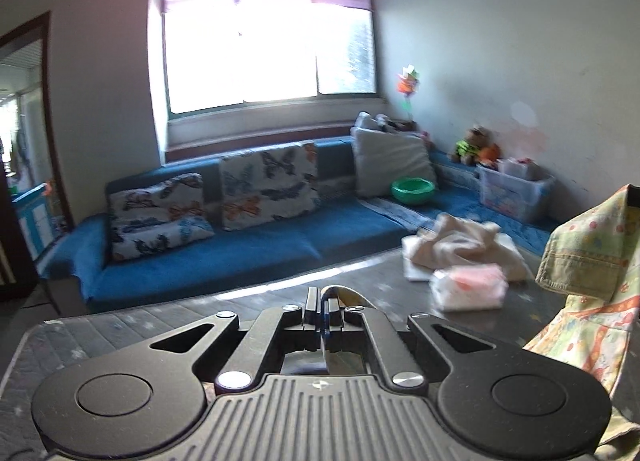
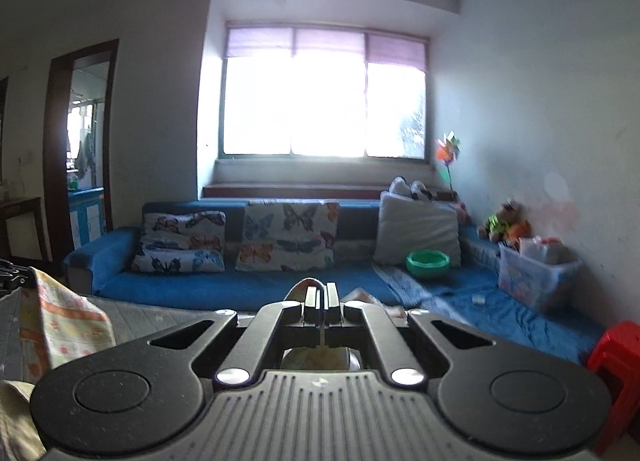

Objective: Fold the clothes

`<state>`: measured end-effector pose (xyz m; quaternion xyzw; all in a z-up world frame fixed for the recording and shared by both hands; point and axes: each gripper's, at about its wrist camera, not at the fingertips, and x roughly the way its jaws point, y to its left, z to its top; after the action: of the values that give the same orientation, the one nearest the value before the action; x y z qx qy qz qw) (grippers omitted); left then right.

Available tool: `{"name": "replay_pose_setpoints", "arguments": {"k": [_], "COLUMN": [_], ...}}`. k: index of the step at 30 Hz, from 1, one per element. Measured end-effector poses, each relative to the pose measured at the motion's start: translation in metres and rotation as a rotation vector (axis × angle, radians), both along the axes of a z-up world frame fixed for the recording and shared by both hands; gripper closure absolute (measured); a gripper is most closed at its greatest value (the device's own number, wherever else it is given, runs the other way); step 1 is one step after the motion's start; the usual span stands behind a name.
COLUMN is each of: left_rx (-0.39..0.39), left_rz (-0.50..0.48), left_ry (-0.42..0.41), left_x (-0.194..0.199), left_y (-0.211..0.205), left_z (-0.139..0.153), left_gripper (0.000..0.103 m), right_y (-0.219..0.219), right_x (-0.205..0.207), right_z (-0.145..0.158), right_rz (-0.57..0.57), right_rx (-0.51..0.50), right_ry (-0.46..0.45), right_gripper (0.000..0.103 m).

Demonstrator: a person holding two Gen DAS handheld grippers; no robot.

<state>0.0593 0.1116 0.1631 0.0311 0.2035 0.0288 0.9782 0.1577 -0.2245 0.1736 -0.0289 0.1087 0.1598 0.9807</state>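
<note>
Both grippers hold one pale yellow-green printed garment up above a dark quilted table (image 1: 120, 325). My left gripper (image 1: 323, 303) is shut on an edge of the garment, which pokes out past the fingertips. The cloth hangs at the right of the left wrist view (image 1: 588, 261). My right gripper (image 2: 321, 297) is shut on another edge of the same garment. The cloth also hangs at the left of the right wrist view (image 2: 64, 325).
A crumpled beige cloth (image 1: 460, 249) and a folded white-pink item (image 1: 472, 287) lie on the table's far right. A blue sofa (image 1: 240, 249) with butterfly cushions, a green bowl (image 1: 412, 189) and a plastic box (image 1: 516, 193) stand behind. A red stool (image 2: 616, 365) stands at the right.
</note>
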Motion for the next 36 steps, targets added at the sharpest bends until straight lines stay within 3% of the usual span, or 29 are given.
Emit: {"name": "replay_pose_setpoints", "arguments": {"k": [7,14,17,22,31,36], "left_rx": [0.035,0.083,0.092,0.088,-0.020,-0.072], "left_rz": [0.106,0.146,0.147,0.137,0.129,0.137], "left_ry": [-0.075,-0.102,-0.055,0.059,0.297,0.389], "left_x": [0.010,-0.025,-0.049,-0.090,-0.158,-0.178], "left_y": [0.044,0.062,0.063,0.052,0.043,0.041], "left_z": [0.048,0.068,0.052,0.002,-0.093,-0.127], "left_gripper": [0.101,0.101,0.101,0.101,0.101,0.097], "right_y": [0.037,0.053,0.050,0.038,0.019,0.012], "right_x": [0.021,0.024,0.013,-0.013,-0.058,-0.071], "right_z": [0.030,0.049,0.038,-0.010,-0.094,-0.139], "right_rz": [0.043,0.087,0.111,0.150,0.176,0.169], "right_rx": [0.041,0.062,0.045,0.001,-0.143,-0.230], "right_ry": [-0.074,-0.114,-0.087,0.000,0.219,0.354], "right_gripper": [0.102,0.102,0.102,0.102,0.102,0.102]}}
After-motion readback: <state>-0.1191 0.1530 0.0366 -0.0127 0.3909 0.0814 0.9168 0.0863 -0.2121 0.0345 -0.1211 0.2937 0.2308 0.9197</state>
